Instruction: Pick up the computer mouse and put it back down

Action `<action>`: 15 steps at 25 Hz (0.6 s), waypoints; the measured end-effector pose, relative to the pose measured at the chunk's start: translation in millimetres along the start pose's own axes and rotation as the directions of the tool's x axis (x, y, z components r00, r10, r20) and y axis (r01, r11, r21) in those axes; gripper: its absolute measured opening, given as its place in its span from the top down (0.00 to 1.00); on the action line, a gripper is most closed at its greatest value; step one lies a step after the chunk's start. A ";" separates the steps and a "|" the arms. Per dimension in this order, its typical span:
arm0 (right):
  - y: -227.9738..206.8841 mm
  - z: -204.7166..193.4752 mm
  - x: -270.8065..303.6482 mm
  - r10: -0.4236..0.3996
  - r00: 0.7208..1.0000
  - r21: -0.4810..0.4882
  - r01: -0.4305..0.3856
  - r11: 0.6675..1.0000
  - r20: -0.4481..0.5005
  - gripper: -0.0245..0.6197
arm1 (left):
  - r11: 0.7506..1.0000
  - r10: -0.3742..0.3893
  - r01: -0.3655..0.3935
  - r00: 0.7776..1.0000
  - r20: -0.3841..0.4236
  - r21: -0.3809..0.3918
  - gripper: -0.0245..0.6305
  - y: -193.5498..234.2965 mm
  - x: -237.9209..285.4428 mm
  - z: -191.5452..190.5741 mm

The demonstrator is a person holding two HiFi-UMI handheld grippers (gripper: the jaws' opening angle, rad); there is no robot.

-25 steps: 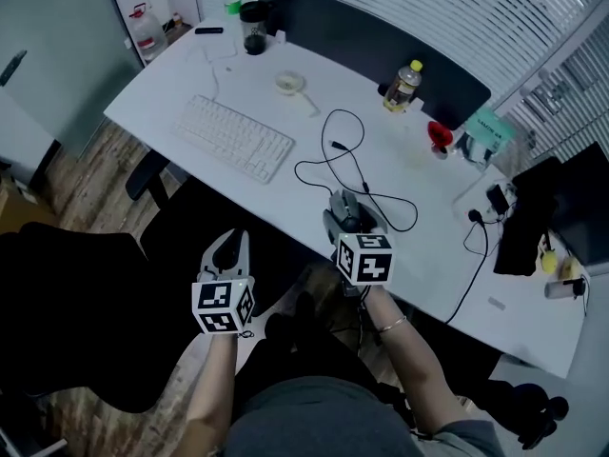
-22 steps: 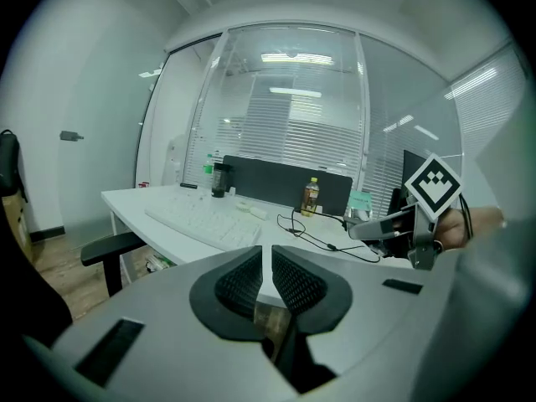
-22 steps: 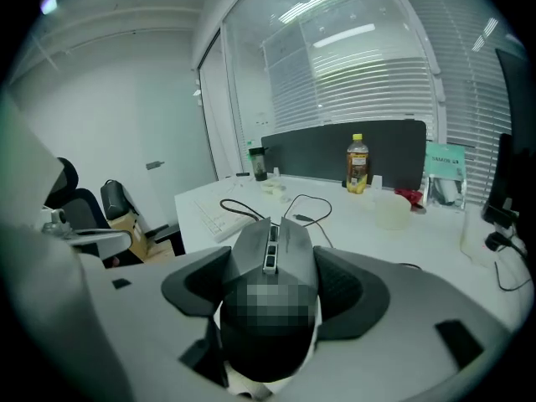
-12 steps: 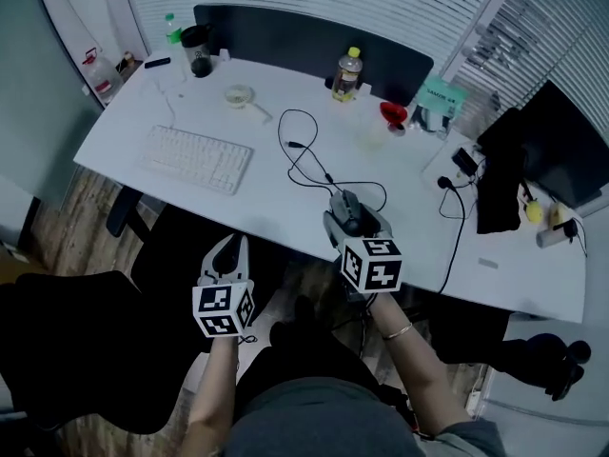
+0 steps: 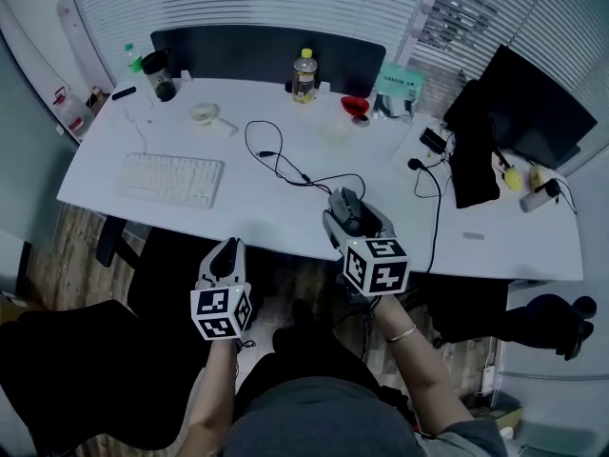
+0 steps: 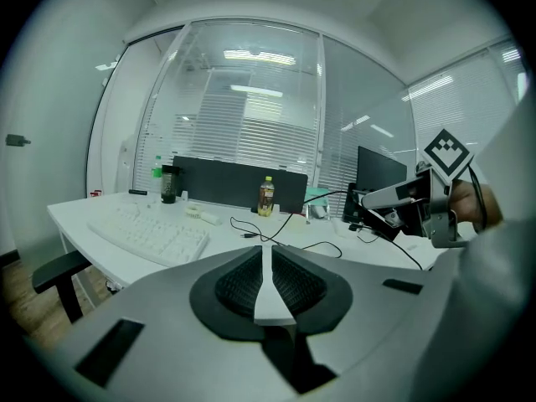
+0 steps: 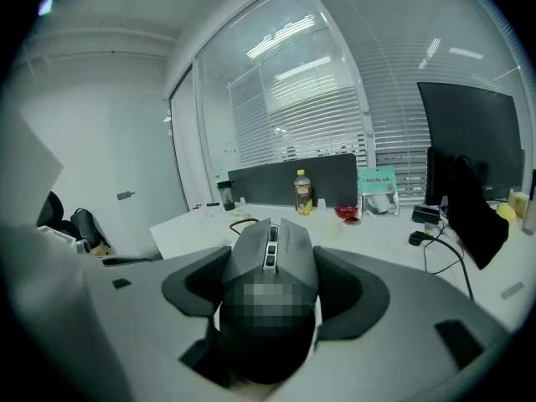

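My right gripper (image 5: 354, 219) is shut on the dark grey computer mouse (image 5: 347, 211), held in the air just above the front edge of the white desk (image 5: 238, 208). In the right gripper view the mouse (image 7: 270, 254) fills the gap, with a pad pressed on each of its sides. Its black cable (image 5: 285, 165) loops back across the desk. My left gripper (image 5: 226, 258) hangs lower at the left, in front of the desk edge, over a black chair. Its jaws (image 6: 264, 279) meet with nothing between them.
A white keyboard (image 5: 171, 179) lies on the desk's left. Along the back stand a dark cup (image 5: 164, 86), a yellow-capped bottle (image 5: 304, 70) and a red bowl (image 5: 355, 109). A black monitor (image 5: 533, 103) and a second cable (image 5: 436, 208) are at the right.
The head view has swung, so the desk now lies squarer across the picture. The right gripper keeps its hold on the mouse, slightly nearer me. The left gripper stays shut.
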State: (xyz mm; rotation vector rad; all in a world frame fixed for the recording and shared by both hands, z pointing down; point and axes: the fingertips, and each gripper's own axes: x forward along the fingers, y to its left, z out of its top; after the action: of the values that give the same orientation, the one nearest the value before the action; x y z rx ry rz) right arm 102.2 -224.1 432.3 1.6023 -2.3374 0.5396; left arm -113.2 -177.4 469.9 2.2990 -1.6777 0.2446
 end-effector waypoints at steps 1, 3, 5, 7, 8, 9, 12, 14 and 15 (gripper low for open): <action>-2.4 0.8 -3.8 -0.006 1.000 0.002 0.006 1.000 0.006 0.49 | 1.000 -0.007 0.007 1.000 0.001 0.004 0.90 -2.9 1.1 0.3; -6.8 2.3 -11.4 -0.018 1.000 0.009 0.018 1.000 0.017 0.49 | 1.000 -0.021 0.021 1.000 0.002 0.010 0.90 -8.1 2.2 0.1; -10.8 4.1 -17.9 -0.031 0.999 0.017 0.030 0.999 0.028 0.49 | 0.999 -0.033 0.033 0.999 0.004 0.015 0.90 -12.2 2.9 0.5; -14.8 6.6 -23.7 -0.041 0.999 0.022 0.040 0.999 0.035 0.49 | 0.999 -0.044 0.044 0.999 0.005 0.020 0.90 -15.8 3.9 1.6; -16.7 7.9 -26.5 -0.046 0.998 0.023 0.045 0.999 0.038 0.49 | 0.999 -0.048 0.048 0.999 0.004 0.022 0.90 -17.2 4.5 2.2; -18.4 9.2 -29.1 -0.051 0.998 0.023 0.050 0.998 0.040 0.49 | 0.998 -0.053 0.053 0.999 0.004 0.024 0.90 -18.4 5.2 2.6; -23.2 12.7 -36.0 -0.064 0.997 0.024 0.063 0.998 0.048 0.49 | 0.998 -0.063 0.063 0.998 0.003 0.024 0.90 -21.3 7.4 3.4; -26.7 13.9 -40.3 -0.071 0.996 0.024 0.070 0.997 0.053 0.49 | 0.997 -0.068 0.068 0.998 0.002 0.024 0.90 -24.2 8.7 3.1; -28.5 14.2 -42.2 -0.074 0.996 0.024 0.073 0.997 0.055 0.49 | 0.997 -0.071 0.071 0.997 0.002 0.025 0.90 -26.0 9.5 3.0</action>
State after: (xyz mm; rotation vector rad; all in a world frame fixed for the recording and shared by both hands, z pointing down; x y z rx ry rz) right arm 144.0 -204.2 406.7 1.7267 -2.3093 0.5122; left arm -85.6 -179.5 466.6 2.3728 -1.5991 0.2485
